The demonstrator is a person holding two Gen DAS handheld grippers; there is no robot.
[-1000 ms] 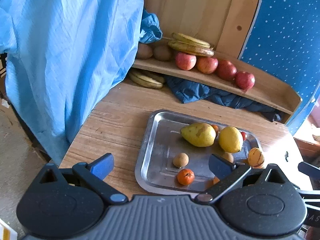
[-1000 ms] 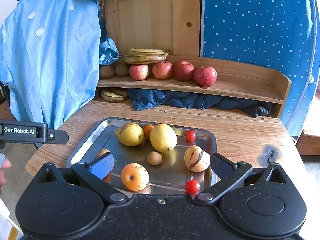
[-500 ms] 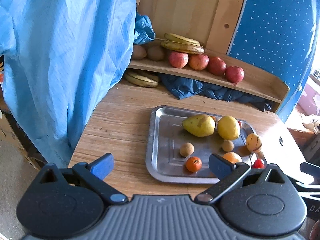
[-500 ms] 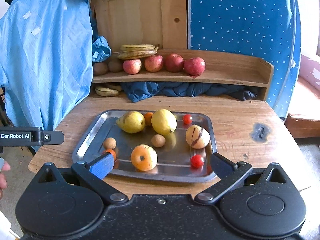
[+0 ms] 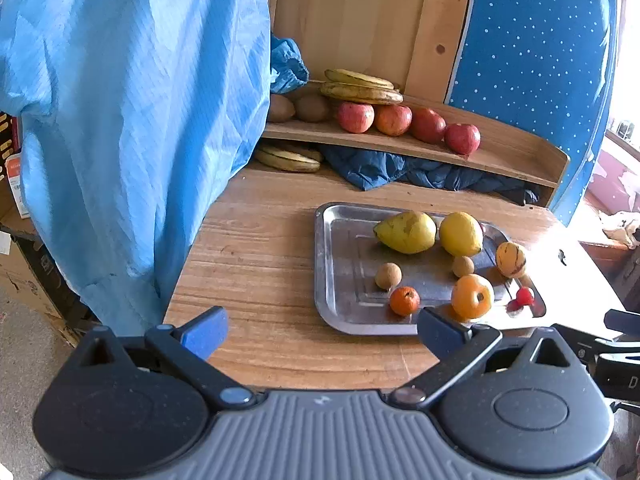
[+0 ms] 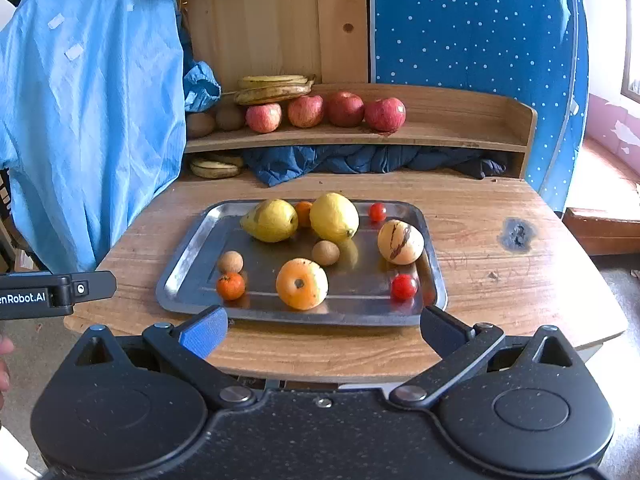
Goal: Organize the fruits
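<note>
Here you are holding both tools, left (image 5: 320,330) and right (image 6: 322,326), spread apart and empty; apples (image 6: 325,111) and bananas (image 6: 274,87) are sitting on the shelf (image 6: 440,136), while mixed fruit is waiting on the tray (image 6: 182,264).

Shiny silver tray (image 6: 188,256) on a brown wood-grain bench (image 6: 500,280), loaded with a yellow-green pear (image 6: 271,220), a yellow lemon (image 6: 334,217), a cream melon with dark purple stripes (image 6: 400,241), two little red tomatoes (image 6: 404,287), a bright orange mandarin (image 6: 230,286) and a bigger, paler orange fruit (image 6: 302,283) — plus two dull tan round ones (image 6: 230,261). Up on the light wooden shelf (image 6: 460,120) there's a row of red apples with yellowish streaks (image 6: 345,109), brown-spotted yellow bananas (image 6: 276,87) and brown kiwis (image 6: 200,124). Backdrop is a pale blue cloth (image 6: 92,120) on one side and a deep blue panel with white dots (image 6: 472,24) on the other — and both tongs have a blue pad on one finger (image 6: 203,331).
</note>
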